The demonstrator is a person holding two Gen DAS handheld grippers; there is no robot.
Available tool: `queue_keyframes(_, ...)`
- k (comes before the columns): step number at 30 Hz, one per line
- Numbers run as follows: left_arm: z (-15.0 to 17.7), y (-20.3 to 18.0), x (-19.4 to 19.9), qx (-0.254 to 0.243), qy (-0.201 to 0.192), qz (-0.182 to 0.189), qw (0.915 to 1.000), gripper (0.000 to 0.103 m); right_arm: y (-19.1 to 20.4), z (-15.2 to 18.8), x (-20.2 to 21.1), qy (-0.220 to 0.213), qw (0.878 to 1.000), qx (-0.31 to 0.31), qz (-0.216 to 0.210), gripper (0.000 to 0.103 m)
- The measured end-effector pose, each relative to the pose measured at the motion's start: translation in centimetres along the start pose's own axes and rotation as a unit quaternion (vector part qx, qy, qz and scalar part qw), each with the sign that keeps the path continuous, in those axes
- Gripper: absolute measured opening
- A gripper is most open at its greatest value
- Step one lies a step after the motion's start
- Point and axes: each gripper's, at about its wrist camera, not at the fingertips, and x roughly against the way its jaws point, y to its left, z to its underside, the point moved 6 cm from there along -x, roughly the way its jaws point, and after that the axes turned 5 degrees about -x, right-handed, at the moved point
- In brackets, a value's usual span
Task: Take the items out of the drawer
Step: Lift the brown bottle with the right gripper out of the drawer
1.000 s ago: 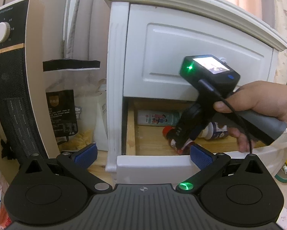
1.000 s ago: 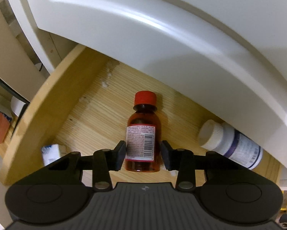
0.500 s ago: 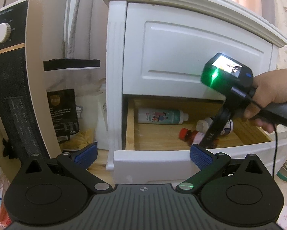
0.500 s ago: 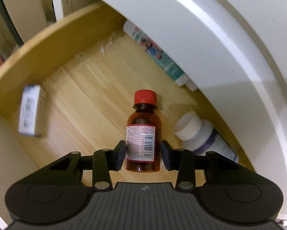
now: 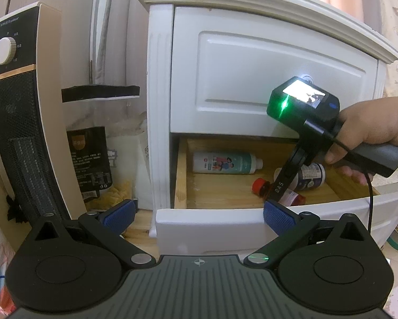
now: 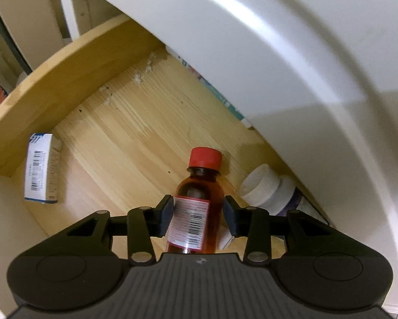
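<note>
Gripping amber bottle [image 6: 199, 212], right gripper [image 6: 198, 216]

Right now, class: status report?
Right gripper shut on red-capped amber bottle. Left gripper open, outside wooden drawer. White-capped bottle alongside.

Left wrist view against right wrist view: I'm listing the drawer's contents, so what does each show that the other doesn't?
Only the left wrist view shows the whole teal-and-white bottle, the heater and the open left hand-held gripper. Only the right shows the small white box. Both show the amber red-capped bottle between the right hand-held gripper fingers and the white-capped bottle.
</note>
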Motion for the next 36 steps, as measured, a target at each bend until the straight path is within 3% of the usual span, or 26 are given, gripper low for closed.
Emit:
queue_keyframes(6, 0.0, 0.1, -0.1, -0.001, -0.002, 0.003, 1.0000, 0.103, 0.0, 1.2, -1.4, 0.032, 0.999, 0.003, 0.017, 0.044)
queue_keyframes(15, 0.1, 0.2, 0.0, 0.002, -0.002, 0.004, 1.0000, 0.103, 0.0, 2.4, -0.1, 0.016, 1.000, -0.003, 0.006, 0.043)
queue_keyframes(26, 0.0, -0.3, 0.6, 0.002, -0.011, 0.008, 0.9999, 0.103, -0.9, 5.3, 6.1, -0.051, 0.998, -0.024, -0.023, 0.043)
queue_keyframes(34, 0.1, -1.0, 0.7, -0.005, -0.028, -0.012, 0.9995, 0.103, -3.8, 6.5, 9.3, -0.119, 0.990, -0.065, -0.033, 0.044)
queue_keyframes(36, 0.1, -1.2, 0.6, -0.005, -0.027, -0.012, 0.9995, 0.103, -1.7, 5.6, 5.8, -0.137, 0.987, -0.077, -0.039, 0.044)
